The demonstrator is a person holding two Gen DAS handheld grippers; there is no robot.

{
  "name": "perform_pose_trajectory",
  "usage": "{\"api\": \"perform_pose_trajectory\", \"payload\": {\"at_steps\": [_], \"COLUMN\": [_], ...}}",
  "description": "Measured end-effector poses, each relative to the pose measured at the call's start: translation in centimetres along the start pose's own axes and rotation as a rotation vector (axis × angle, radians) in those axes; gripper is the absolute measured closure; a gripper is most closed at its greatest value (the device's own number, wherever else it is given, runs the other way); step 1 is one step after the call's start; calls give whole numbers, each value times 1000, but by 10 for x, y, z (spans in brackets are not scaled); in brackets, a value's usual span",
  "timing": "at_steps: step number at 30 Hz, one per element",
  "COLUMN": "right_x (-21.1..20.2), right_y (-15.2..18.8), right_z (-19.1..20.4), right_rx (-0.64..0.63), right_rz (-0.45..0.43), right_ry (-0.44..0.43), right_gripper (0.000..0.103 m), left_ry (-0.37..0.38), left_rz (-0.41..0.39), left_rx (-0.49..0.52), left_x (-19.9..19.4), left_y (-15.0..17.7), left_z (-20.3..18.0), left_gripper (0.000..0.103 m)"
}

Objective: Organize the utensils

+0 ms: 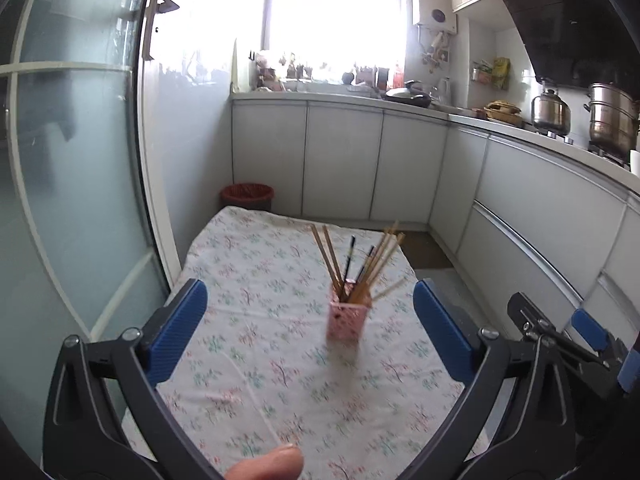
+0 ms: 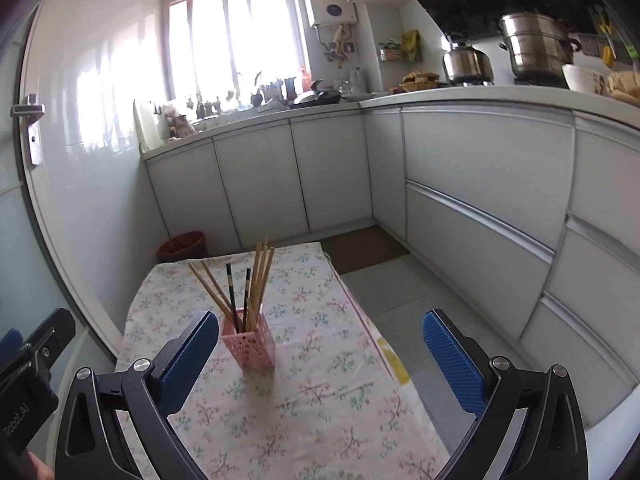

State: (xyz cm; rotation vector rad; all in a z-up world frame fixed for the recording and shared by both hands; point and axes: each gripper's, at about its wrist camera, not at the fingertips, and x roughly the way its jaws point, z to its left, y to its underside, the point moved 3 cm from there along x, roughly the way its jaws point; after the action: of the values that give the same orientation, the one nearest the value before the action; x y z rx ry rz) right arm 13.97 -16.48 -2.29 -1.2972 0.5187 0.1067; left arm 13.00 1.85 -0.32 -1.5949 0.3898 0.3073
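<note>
A pink perforated holder (image 1: 347,318) stands upright on the floral tablecloth (image 1: 260,264), with several wooden and two dark chopsticks (image 1: 360,264) standing in it. My left gripper (image 1: 310,320) is open and empty, raised above the table, with the holder ahead between its blue pads. My right gripper (image 2: 320,352) is open and empty. In its view the holder (image 2: 250,342) and chopsticks (image 2: 248,284) sit just right of its left pad (image 2: 188,360). The right gripper also shows at the lower right of the left wrist view (image 1: 576,340).
White kitchen cabinets (image 2: 480,184) wrap around the back and right. A red bin (image 1: 248,196) stands beyond the table's far edge. A glass door (image 1: 72,160) runs along the left. The table's right edge (image 2: 376,332) drops to grey floor tiles (image 2: 404,292).
</note>
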Motion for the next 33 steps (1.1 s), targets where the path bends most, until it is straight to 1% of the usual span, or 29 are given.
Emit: {"api": "perform_pose_trajectory", "payload": {"at_steps": [3,5,9,11,13,17,28,33], "right_x": [-15,-27,-44,-50,-52,-49,-48,-47], "right_y": [1,0,0,-1,-2,-3,-2,-2], "right_z": [-9,-14,-15,-15,-18,-23,-22,-21], "right_rx": [0,-6,-43,-54,-49,-31,-29,-25], "right_rz": [2,1,-4,-14,-18,1,5,19], "right_ry": [19,24,32,51,57,48,48,35], "right_gripper": [0,0,0,0,0,0,0,0], "left_ry": [-37,-53,-51,-48,-51,-50,-48,-46], "left_rz": [-16,-8,-9,-10,-16,-16,-10,-11], "left_rx": [-11,-12,-11,-9,-6,5,5,6], "left_x": [-13,-16,-23,-25,-28,-29,-30,-31], "left_y": [5,8,10,10,11,11,12,12], "left_z": [0,-2,-7,-10,-10,-12,-12,-12], "left_gripper": [1,1,1,1,1,1,1,1]}}
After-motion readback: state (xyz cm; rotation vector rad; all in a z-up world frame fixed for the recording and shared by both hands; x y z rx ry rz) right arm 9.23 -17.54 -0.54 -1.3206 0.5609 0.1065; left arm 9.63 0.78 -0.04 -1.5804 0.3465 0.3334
